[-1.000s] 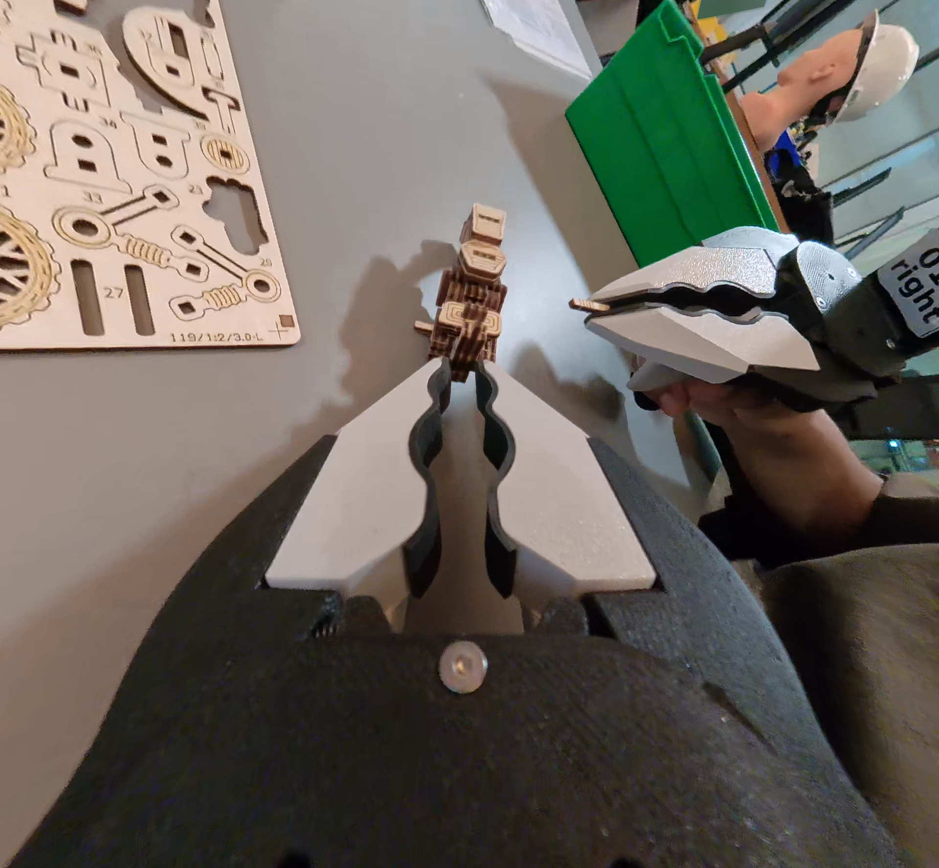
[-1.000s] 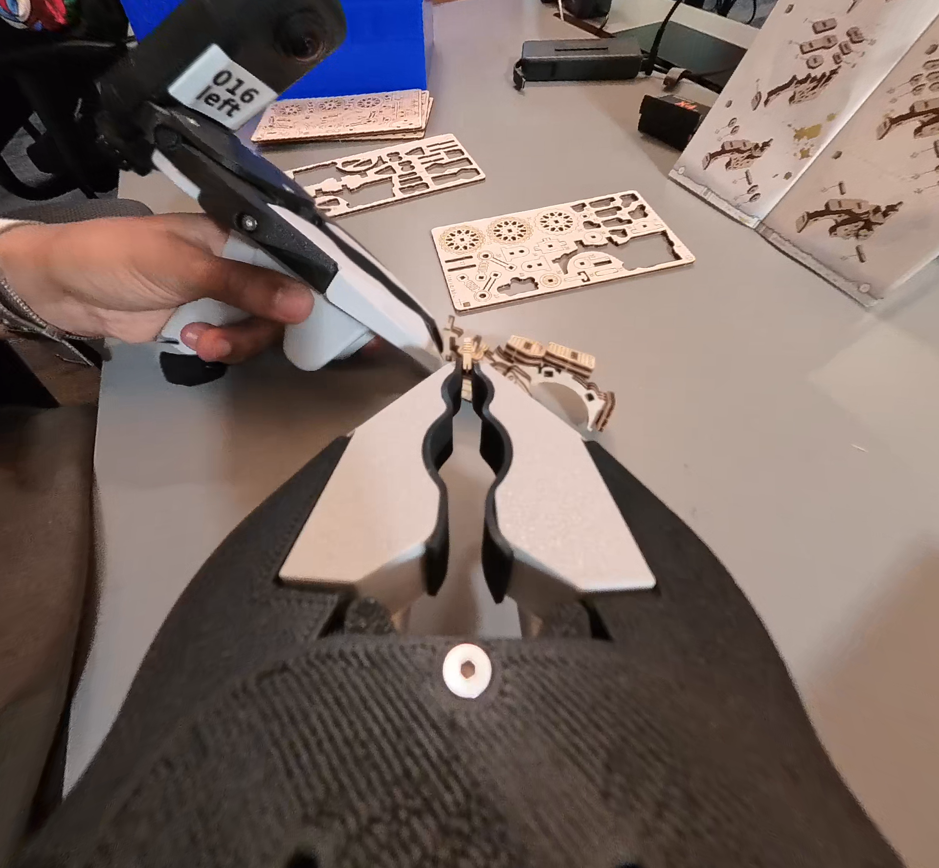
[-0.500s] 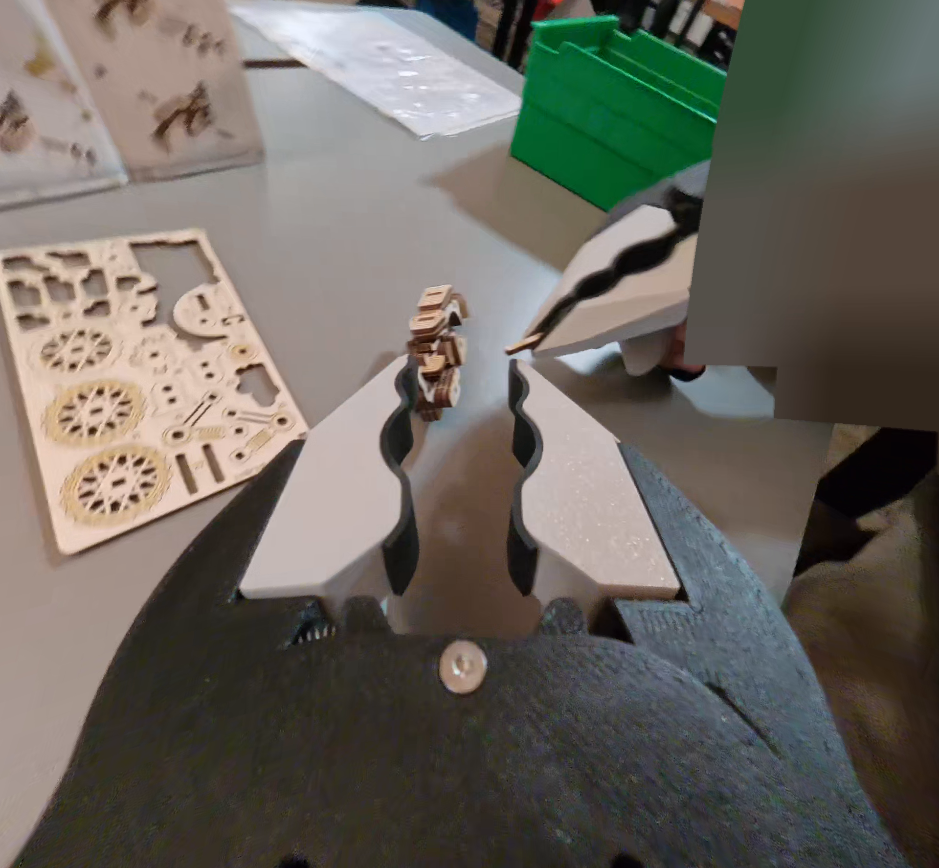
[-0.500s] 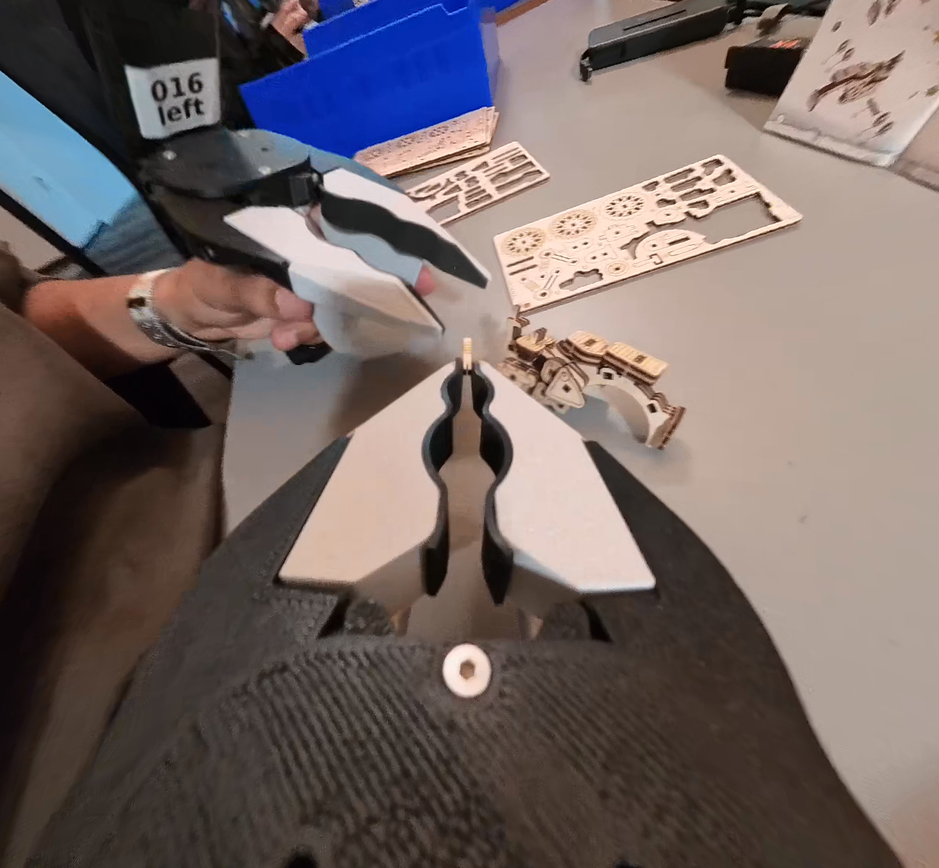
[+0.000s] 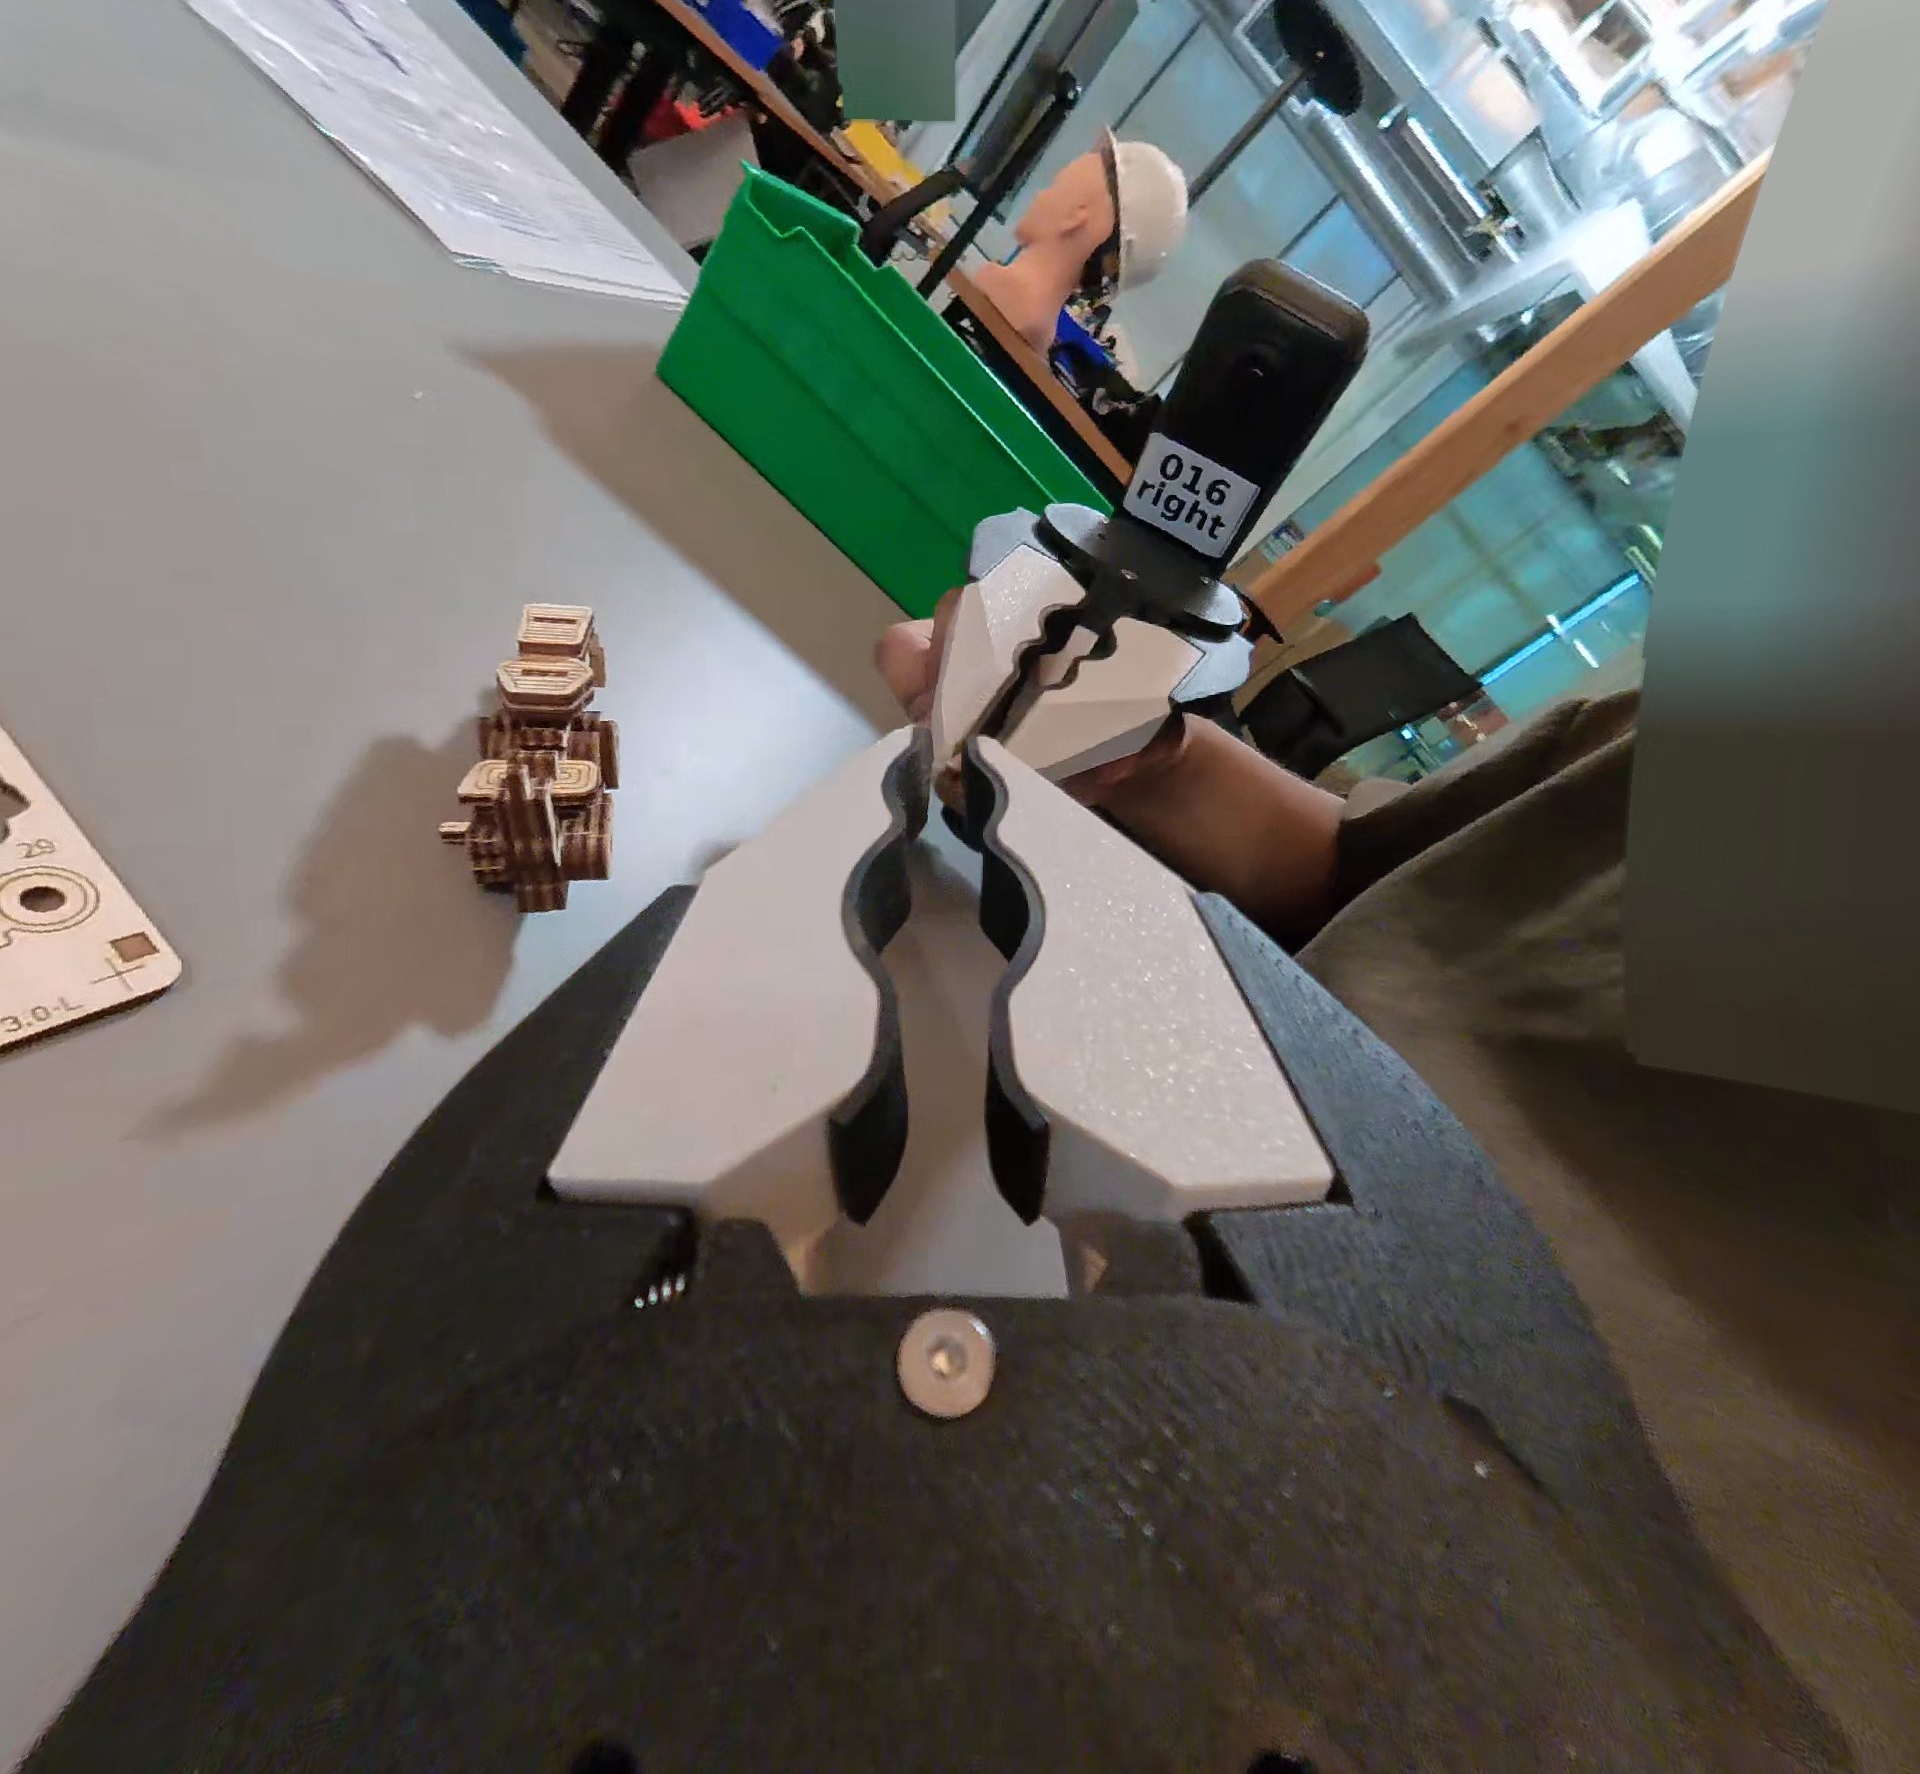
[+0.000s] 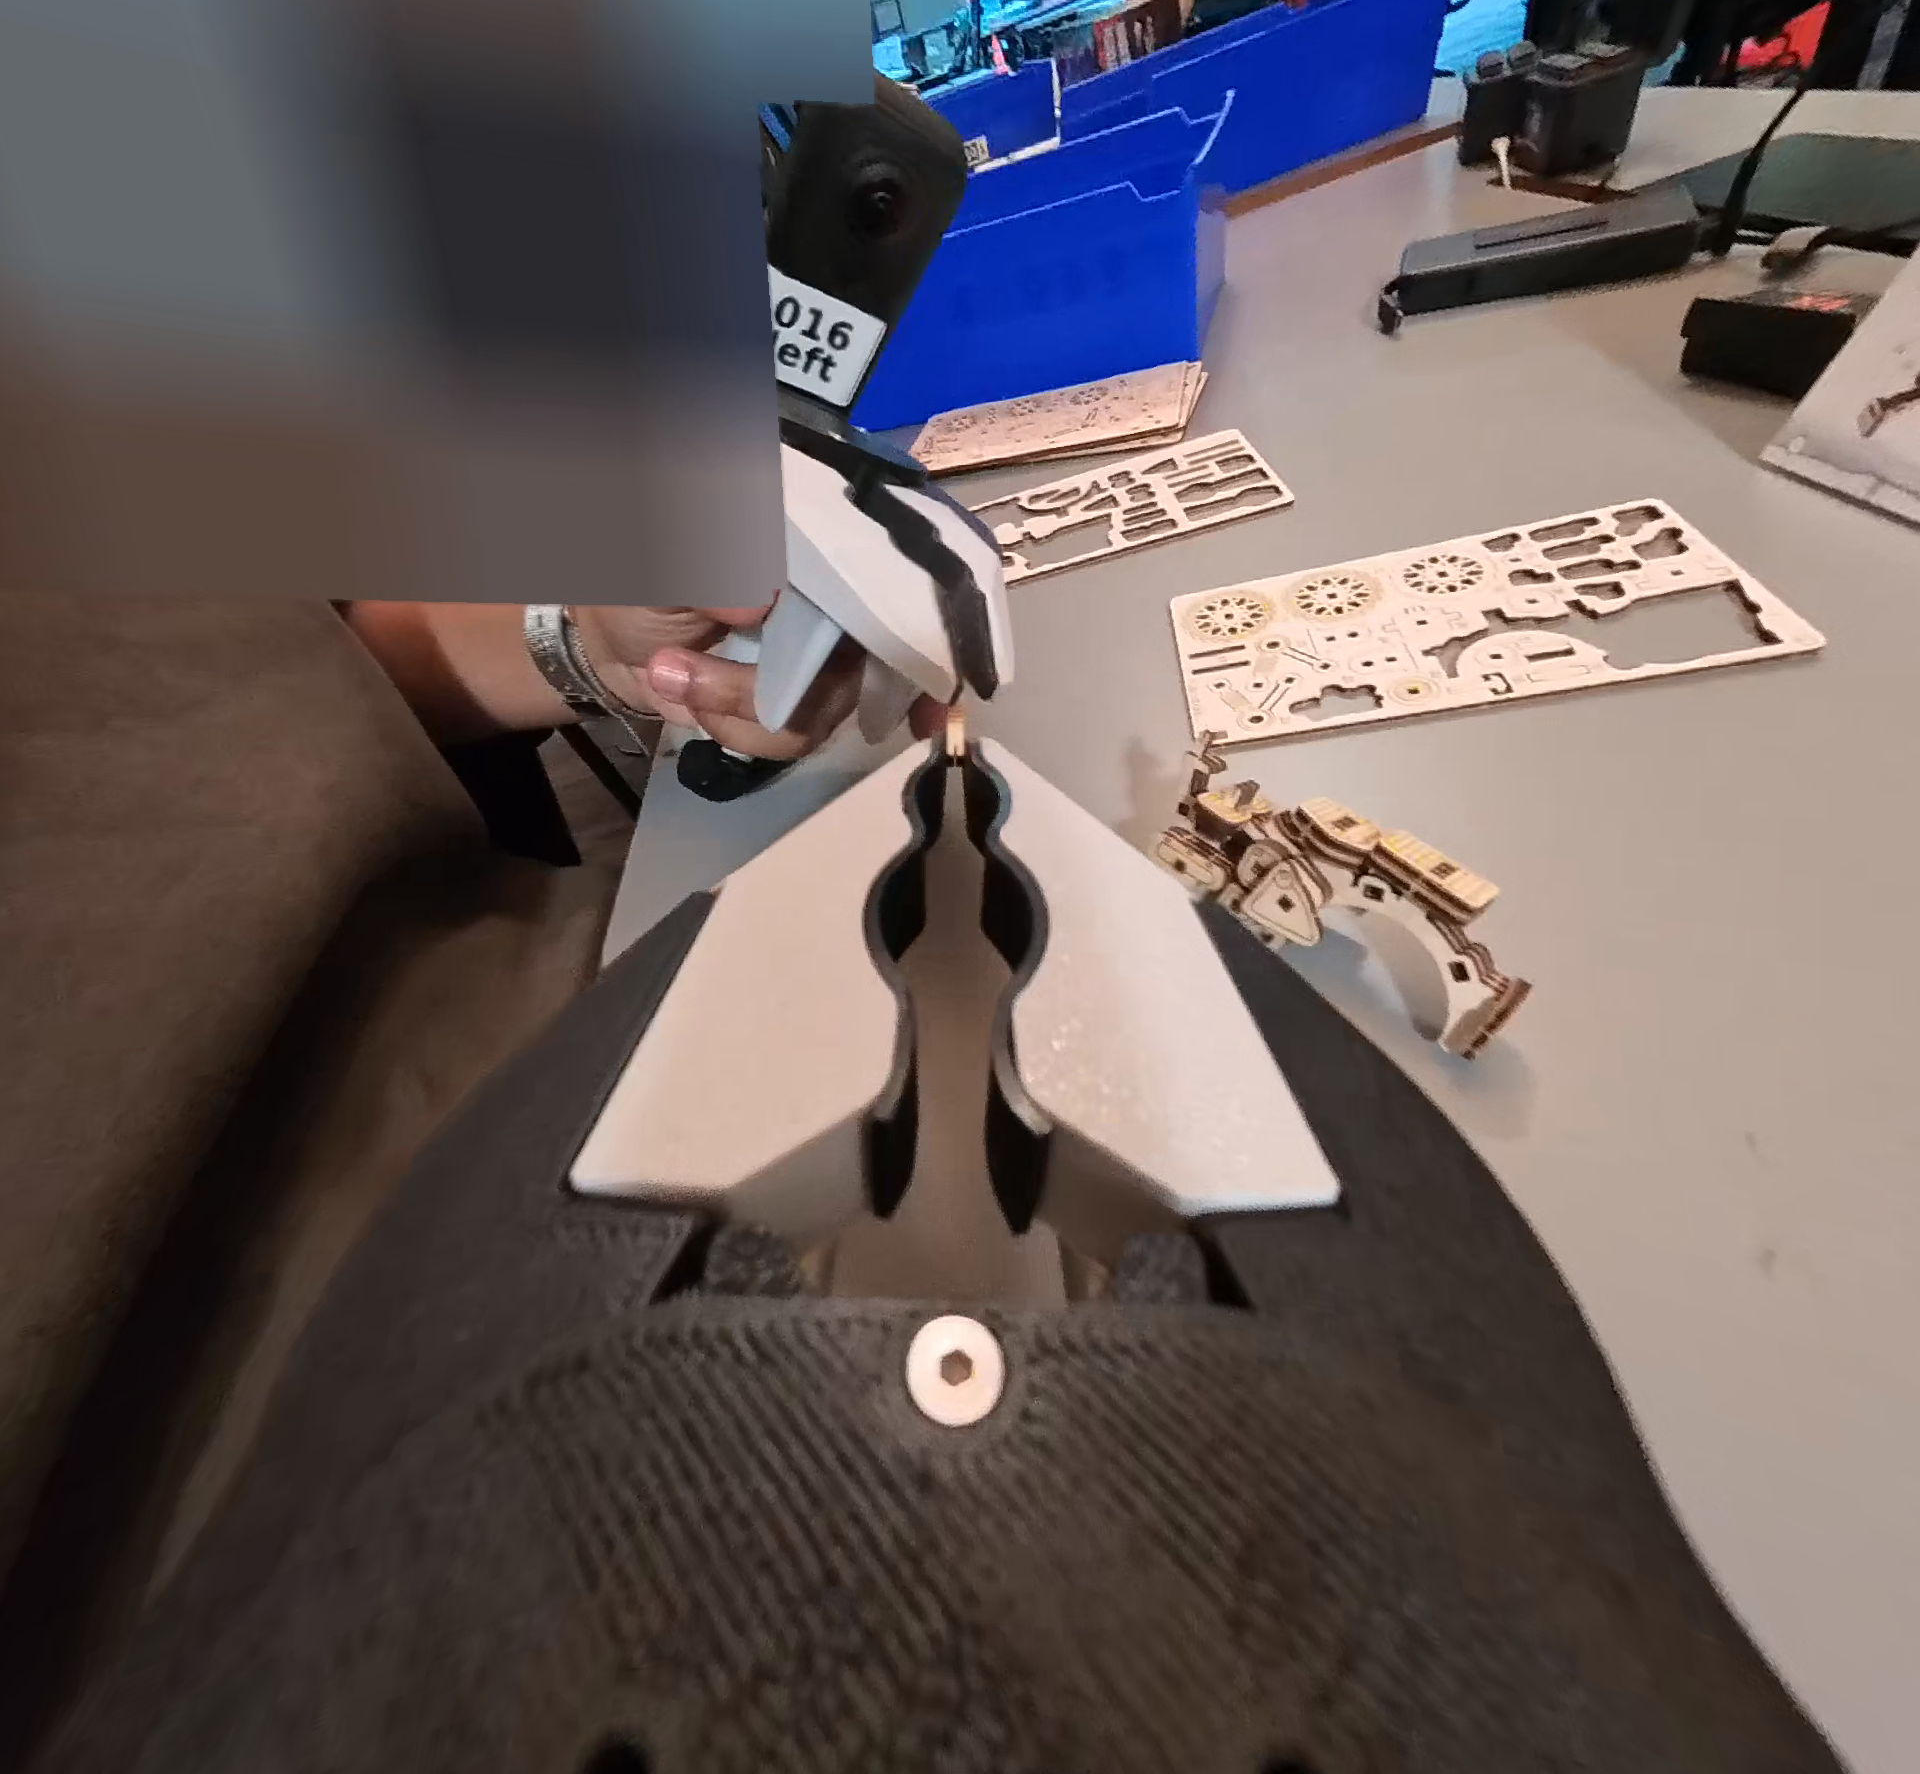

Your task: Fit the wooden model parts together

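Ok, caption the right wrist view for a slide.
Right gripper pinches a small peg beside the left gripper, with the half-built model resting on the table.

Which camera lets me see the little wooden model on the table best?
The right wrist view: the wooden model lies side-on there, showing its whole length and curved end. The left wrist view sees the same model end-on, so it looks like a short stack with its length hidden.

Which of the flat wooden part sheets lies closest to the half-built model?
The sheet with three spoked wheels, just beyond the half-built model; the slimmer sheet and the stack lie farther back.
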A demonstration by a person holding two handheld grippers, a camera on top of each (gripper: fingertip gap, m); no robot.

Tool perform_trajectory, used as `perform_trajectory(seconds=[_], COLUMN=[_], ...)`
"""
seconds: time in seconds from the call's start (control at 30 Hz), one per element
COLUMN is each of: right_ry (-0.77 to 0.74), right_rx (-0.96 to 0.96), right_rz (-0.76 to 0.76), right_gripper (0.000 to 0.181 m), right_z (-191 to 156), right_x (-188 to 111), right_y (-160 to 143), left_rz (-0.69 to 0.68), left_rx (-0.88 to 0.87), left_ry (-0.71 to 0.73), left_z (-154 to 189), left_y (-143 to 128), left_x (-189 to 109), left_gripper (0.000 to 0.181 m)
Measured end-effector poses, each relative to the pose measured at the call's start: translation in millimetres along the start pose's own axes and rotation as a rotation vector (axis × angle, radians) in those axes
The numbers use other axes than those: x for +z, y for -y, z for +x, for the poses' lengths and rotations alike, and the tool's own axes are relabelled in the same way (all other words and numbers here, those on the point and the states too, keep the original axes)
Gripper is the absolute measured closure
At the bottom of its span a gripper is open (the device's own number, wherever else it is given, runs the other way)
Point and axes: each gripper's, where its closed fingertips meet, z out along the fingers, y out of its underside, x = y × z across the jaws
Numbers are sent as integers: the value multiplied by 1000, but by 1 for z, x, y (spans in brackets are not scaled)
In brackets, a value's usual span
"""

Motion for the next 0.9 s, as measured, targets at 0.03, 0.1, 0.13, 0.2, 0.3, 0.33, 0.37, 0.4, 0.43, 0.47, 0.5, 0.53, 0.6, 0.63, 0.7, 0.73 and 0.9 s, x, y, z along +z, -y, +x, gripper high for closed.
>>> perform_trajectory(seconds=[0.03,0.1,0.13,0.2,0.3,0.33,0.37,0.4,0.43,0.47,0.5,0.53,0.6,0.63,0.7,0.73,0.9], right_ry=[10,27,33,43,57,59,64,72,79,86,92,97,103,107,100,97,88], right_rx=[-1,1,4,14,39,49,59,69,76,83,89,94,101,107,120,124,155], right_rz=[3,9,12,19,33,40,47,51,54,56,57,57,62,68,85,100,164], right_gripper=[180,180,180,180,180,180,180,180,180,180,180,180,180,180,179,178,169], right_z=[-2,-4,-5,-7,-7,-7,-7,-7,-7,-8,-9,-9,-10,-10,-9,-9,-7], right_x=[0,0,0,0,-1,-1,-2,-2,-3,-3,-3,-3,-3,-3,-2,-2,-5], right_y=[0,1,2,3,5,6,7,7,7,8,8,7,8,9,11,13,23], left_rz=[-4,-11,-11,-10,-5,-7,-9,-10,-15,-23,-31,-37,-36,-34,-20,-8,48], left_rx=[7,14,15,9,-2,-6,-7,-7,-6,-4,-2,0,11,14,-4,-26,-117], left_ry=[-3,-18,-26,-46,-69,-79,-88,-90,-86,-85,-90,-92,-94,-99,-107,-117,-161], left_z=[1,4,5,8,10,11,13,13,13,13,14,14,16,16,16,17,16], left_y=[-1,-1,-2,-1,0,0,0,-1,-2,-3,-4,-5,-5,-5,-3,-1,7], left_x=[0,1,1,1,0,0,0,0,1,1,2,3,2,2,1,1,-2], left_gripper=[177,176,176,178,178,178,176,177,178,178,180,180,181,181,181,181,181])
